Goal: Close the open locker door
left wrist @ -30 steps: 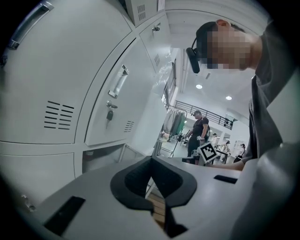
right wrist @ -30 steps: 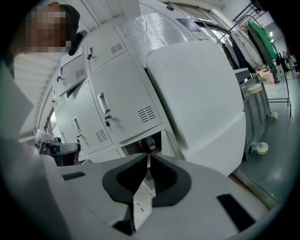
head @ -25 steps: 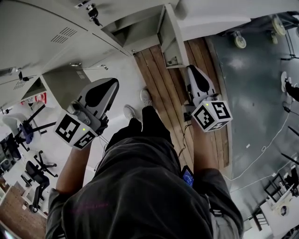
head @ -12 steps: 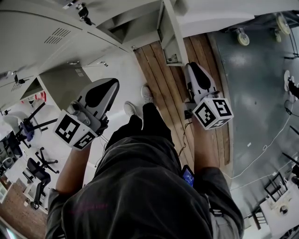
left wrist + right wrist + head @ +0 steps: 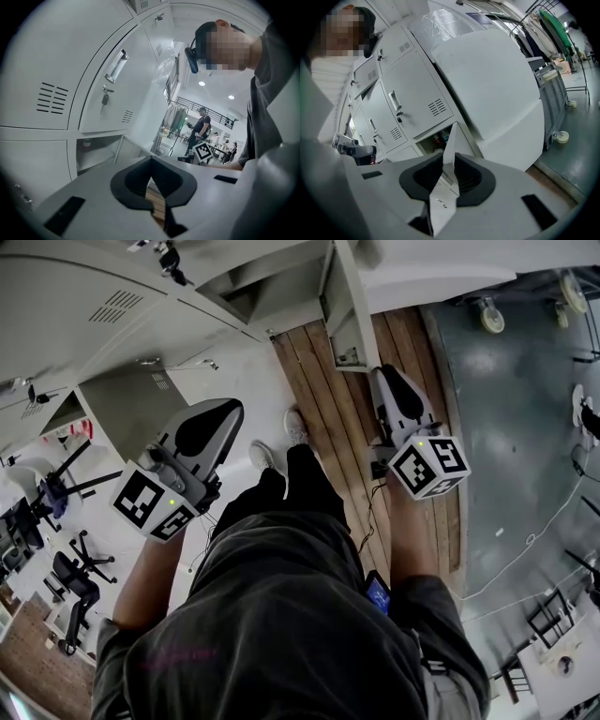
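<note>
The open locker door (image 5: 348, 313) juts out from the bottom row of grey lockers (image 5: 84, 306), edge-on from above, over the wooden floor strip (image 5: 323, 418). In the right gripper view that door (image 5: 454, 138) stands just beyond my jaws, with bottles in the open compartment (image 5: 436, 139) behind it. My right gripper (image 5: 386, 381) is shut, empty, and hangs a little short of the door's outer edge. My left gripper (image 5: 202, 427) is shut and empty, further left in front of closed lockers. From the left gripper (image 5: 151, 161), the open compartment (image 5: 93, 152) lies ahead at the left.
A big white wrapped block (image 5: 497, 79) stands right of the lockers. Castors (image 5: 492, 320) and cables (image 5: 539, 531) lie on the grey floor at the right. Office chairs (image 5: 66, 577) are at the left. The person's shoes (image 5: 281, 442) stand near the lockers. Another person (image 5: 202, 123) stands far off.
The right gripper has crept slightly forward toward the open door. The left gripper has hardly moved. Both stay shut.
</note>
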A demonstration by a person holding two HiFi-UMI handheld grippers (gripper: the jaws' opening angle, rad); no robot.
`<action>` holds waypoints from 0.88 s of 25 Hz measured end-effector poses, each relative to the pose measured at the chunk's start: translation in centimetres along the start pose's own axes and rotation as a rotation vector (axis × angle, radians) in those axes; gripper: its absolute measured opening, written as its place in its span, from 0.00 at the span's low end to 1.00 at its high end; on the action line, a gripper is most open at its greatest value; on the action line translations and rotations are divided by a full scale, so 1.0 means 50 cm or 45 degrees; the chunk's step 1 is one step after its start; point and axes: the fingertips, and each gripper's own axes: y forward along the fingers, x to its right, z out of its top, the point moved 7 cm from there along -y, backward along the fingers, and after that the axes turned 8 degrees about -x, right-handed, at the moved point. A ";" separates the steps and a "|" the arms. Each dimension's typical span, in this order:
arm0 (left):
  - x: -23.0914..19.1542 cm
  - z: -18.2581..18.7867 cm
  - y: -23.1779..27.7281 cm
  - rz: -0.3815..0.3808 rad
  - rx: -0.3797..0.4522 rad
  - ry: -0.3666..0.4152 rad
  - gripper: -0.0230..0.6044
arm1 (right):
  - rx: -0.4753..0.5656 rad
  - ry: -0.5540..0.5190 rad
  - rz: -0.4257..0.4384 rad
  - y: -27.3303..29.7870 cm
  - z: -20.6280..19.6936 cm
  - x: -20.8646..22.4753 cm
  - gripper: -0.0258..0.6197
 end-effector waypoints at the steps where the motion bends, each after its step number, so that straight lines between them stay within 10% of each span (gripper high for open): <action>1: 0.000 -0.002 -0.003 0.003 0.001 -0.003 0.06 | -0.003 -0.001 0.004 0.002 -0.001 -0.003 0.17; 22: -0.049 -0.033 -0.102 0.151 0.074 -0.088 0.06 | -0.117 -0.063 0.164 0.086 -0.021 -0.107 0.18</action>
